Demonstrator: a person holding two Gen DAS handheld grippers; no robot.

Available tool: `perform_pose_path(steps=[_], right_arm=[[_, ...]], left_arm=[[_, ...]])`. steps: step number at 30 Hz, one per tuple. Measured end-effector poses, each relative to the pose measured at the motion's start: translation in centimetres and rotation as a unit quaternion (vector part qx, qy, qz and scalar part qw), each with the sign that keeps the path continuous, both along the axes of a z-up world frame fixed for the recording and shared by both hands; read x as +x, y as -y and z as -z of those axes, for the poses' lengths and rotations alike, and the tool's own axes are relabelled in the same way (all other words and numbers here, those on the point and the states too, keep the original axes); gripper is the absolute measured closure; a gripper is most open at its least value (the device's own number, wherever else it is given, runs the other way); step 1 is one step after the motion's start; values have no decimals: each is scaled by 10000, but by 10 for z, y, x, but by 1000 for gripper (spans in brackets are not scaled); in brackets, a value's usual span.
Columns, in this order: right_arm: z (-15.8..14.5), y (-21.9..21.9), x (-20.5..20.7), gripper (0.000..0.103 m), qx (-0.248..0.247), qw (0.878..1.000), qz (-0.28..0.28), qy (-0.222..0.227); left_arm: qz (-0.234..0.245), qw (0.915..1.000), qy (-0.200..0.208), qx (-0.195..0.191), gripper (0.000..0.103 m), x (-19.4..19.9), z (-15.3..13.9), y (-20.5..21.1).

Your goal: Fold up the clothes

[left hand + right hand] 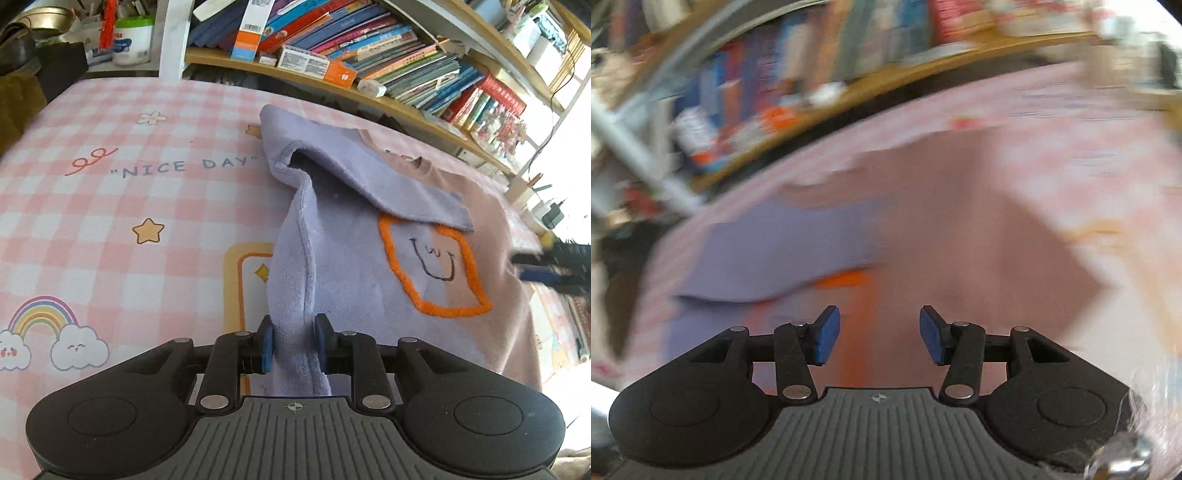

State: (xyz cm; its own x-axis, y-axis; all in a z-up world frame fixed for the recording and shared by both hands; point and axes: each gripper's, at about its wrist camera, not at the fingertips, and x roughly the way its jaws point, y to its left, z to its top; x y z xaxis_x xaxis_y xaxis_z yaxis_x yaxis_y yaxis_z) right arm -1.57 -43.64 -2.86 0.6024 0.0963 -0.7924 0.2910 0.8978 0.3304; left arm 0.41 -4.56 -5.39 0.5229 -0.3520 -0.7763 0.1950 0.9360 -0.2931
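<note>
The left gripper (293, 345) is clamped on the lavender side of a two-tone sweatshirt (436, 236) lying on the pink checked tablecloth (110, 206), mid-fold. The right gripper (879, 334) hovers with jaws apart over the blurred garment; next, that lifted edge probably needs laying flat across the orange embroidered face (432, 266).

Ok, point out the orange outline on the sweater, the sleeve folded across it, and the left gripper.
orange outline (406, 288): left wrist view, its lower left edge.
sleeve (369, 173): left wrist view, middle of the folded lilac strip.
left gripper (294, 345): left wrist view, between its jaws, shut on lilac fabric.
</note>
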Motion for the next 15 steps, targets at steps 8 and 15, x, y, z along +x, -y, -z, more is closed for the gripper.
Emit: perform_pose_path(steps=[8, 15], right_arm=[[14, -1, -33, 65, -508, 9976, -177, -428], [20, -34, -16, 94, -809, 9906, -1099, -43]], left_arm=[[-561, 9983, -80, 92, 94, -3, 9, 0], [-996, 9948, -23, 218, 94, -17, 6, -8]])
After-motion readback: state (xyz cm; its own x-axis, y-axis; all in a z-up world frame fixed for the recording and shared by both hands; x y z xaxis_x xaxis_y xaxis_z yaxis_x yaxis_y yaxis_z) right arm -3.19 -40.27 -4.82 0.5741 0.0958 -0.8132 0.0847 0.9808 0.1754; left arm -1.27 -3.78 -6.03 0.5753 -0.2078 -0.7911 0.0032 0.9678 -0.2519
